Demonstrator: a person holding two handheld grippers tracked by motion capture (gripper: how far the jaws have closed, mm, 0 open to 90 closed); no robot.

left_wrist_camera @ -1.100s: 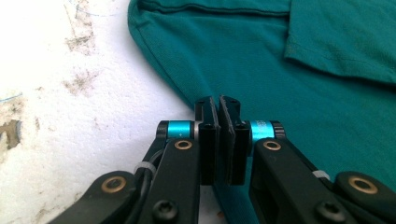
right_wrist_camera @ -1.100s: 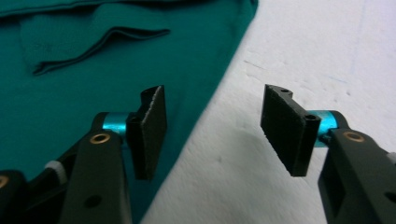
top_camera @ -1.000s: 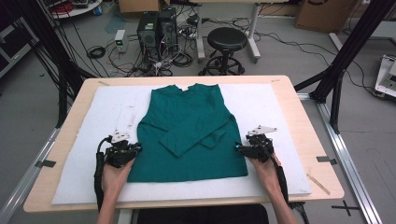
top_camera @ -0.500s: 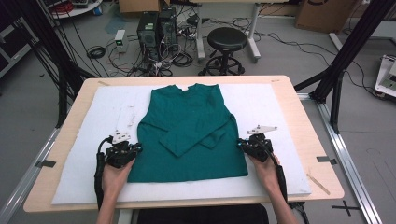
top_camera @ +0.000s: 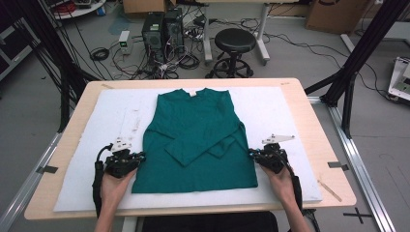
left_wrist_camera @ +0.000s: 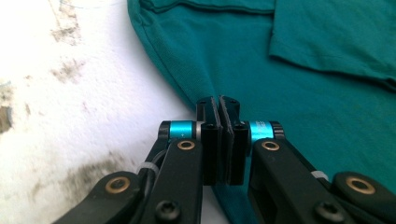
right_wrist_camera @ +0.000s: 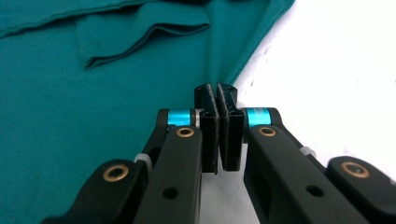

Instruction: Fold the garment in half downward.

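Note:
A teal long-sleeved shirt (top_camera: 198, 130) lies flat on the white mat (top_camera: 285, 116), both sleeves folded across its front. My left gripper (top_camera: 141, 157) is at the shirt's left side edge, low down, its jaws shut on the fabric edge (left_wrist_camera: 205, 88). My right gripper (top_camera: 251, 153) is at the opposite side edge, jaws shut on that hem (right_wrist_camera: 224, 70). In the left gripper view the pads (left_wrist_camera: 212, 112) are pressed together with teal cloth running into them. The right gripper view shows a folded sleeve cuff (right_wrist_camera: 140, 32) just beyond the closed pads (right_wrist_camera: 210, 100).
The mat covers most of a wooden table (top_camera: 319, 130). White mat lies to the left and right of the shirt. Behind the table stand a black stool (top_camera: 235, 41), computer towers (top_camera: 162, 26) and cables. Black frame posts (top_camera: 360, 55) rise at the right.

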